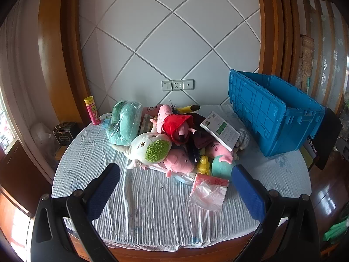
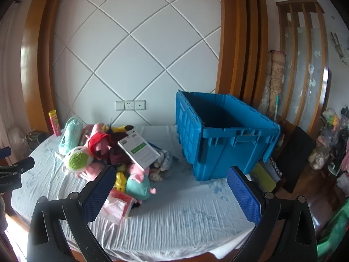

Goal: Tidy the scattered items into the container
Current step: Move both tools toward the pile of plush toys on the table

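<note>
Nearest, the left gripper [image 1: 175, 175] and the right gripper [image 2: 171, 180] both hover with jaws spread wide and nothing between them, over the near part of the round table [image 1: 152, 218], whose pale crinkled cloth lies bare up to the near rim. Beyond that strip sits a clear plastic packet [image 1: 207, 193], then the heap of toys: a white plush with a green belly [image 1: 150, 148], pink pig plushes, one in a red dress [image 1: 174, 124], a yellow toy [image 1: 204, 164] and a white booklet [image 1: 220, 131] tilted on top. The open blue crate [image 2: 220, 139] stands right of the heap with bare cloth between them. Farthest, a pink canister [image 1: 92, 110] stands upright at the far-left edge. Only the right wrist view shows the crate's dark inside and the other gripper at its left border.
</note>
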Demonstrator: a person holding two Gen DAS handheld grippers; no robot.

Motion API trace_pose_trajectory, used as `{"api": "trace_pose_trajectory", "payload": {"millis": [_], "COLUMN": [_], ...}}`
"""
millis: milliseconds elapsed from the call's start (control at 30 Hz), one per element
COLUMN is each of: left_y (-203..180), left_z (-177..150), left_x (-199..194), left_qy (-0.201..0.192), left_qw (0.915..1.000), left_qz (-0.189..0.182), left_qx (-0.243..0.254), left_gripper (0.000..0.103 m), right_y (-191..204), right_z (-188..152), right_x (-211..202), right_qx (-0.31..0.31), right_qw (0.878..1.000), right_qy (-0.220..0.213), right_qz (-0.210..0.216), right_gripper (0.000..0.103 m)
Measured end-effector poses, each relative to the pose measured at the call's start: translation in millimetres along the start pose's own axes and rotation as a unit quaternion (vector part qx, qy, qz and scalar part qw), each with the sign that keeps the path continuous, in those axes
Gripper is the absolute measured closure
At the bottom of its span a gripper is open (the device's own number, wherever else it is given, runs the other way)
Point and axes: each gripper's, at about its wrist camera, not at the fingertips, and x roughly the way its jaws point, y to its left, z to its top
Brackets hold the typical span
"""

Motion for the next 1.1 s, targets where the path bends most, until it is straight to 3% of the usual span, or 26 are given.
{"api": "trace_pose_trajectory", "payload": {"millis": [767,1000,1100], "left_y": [-7,-2,0], "left_z": [0,-5,-8], "left_x": [4,10,15], "left_qy": [0.001,0.012,0.015], "left_qw": [1.0,0.9994,0.9986], "left_qz": [0.006,0.023,0.035], "left_qx": [-0.006,-0.024,-0.035], "left_gripper": [0.0,0.0,0.0], "right_y": [-6,-4,-2], "right_z": [-1,-1,0], "right_x": [9,23,29], "right_qx": [0.0,-0.007,-0.01], "right_qw": [1.0,0.999,0.997], "right_qy": [0.007,0.011,0.005], "right_qz": [0.008,0.041,0.078], "right_gripper": [0.0,0.0,0.0]}}
